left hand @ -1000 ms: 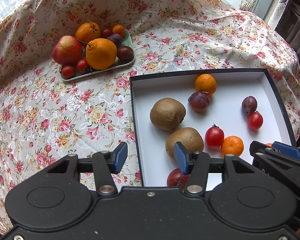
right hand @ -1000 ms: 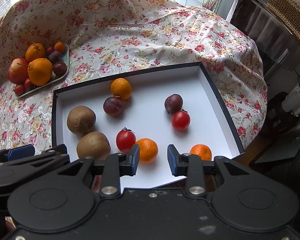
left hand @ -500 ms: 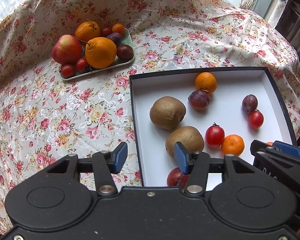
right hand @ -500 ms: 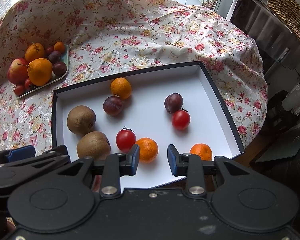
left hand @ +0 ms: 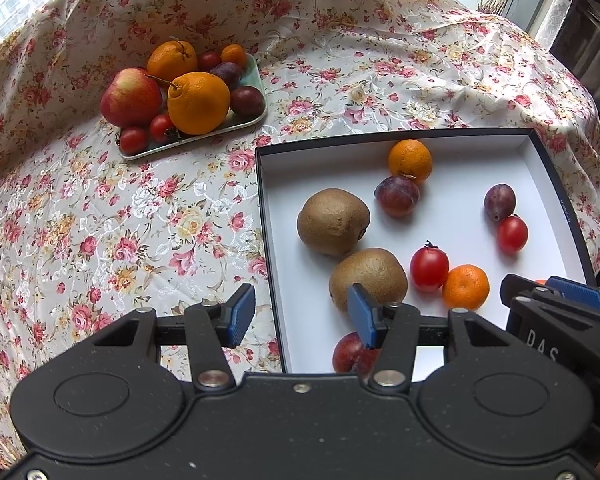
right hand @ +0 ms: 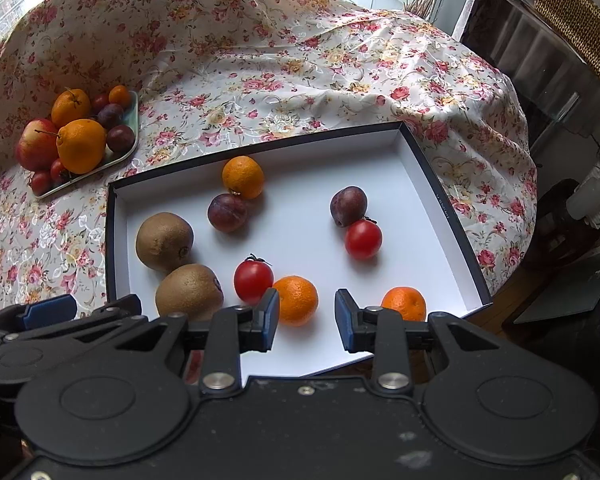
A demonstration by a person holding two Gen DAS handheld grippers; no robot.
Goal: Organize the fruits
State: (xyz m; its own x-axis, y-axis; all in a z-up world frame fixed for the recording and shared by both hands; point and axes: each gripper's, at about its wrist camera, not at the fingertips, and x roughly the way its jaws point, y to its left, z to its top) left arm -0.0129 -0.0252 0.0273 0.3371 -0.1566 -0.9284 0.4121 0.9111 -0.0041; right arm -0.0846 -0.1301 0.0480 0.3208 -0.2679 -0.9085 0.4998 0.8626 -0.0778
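A shallow white box with a dark rim (left hand: 440,133) (right hand: 460,240) lies on the flowered cloth. In it sit two kiwis (left hand: 333,221) (right hand: 164,241), plums (right hand: 227,213), cherry tomatoes (right hand: 253,279) and small oranges (right hand: 296,300), loosely scattered. A pale green tray (left hand: 242,123) (right hand: 130,148) at the far left holds an apple (left hand: 130,97), two big oranges (left hand: 198,102), plums and tomatoes. My left gripper (left hand: 302,316) hovers open over the box's left rim, nothing between its blue pads. My right gripper (right hand: 306,316) hovers open over the box's near edge, empty.
The flowered cloth (left hand: 100,220) drapes over a round table and rises at the back. The table edge drops off at the right, where a woven basket (right hand: 580,12) and dark furniture stand. A window runs behind.
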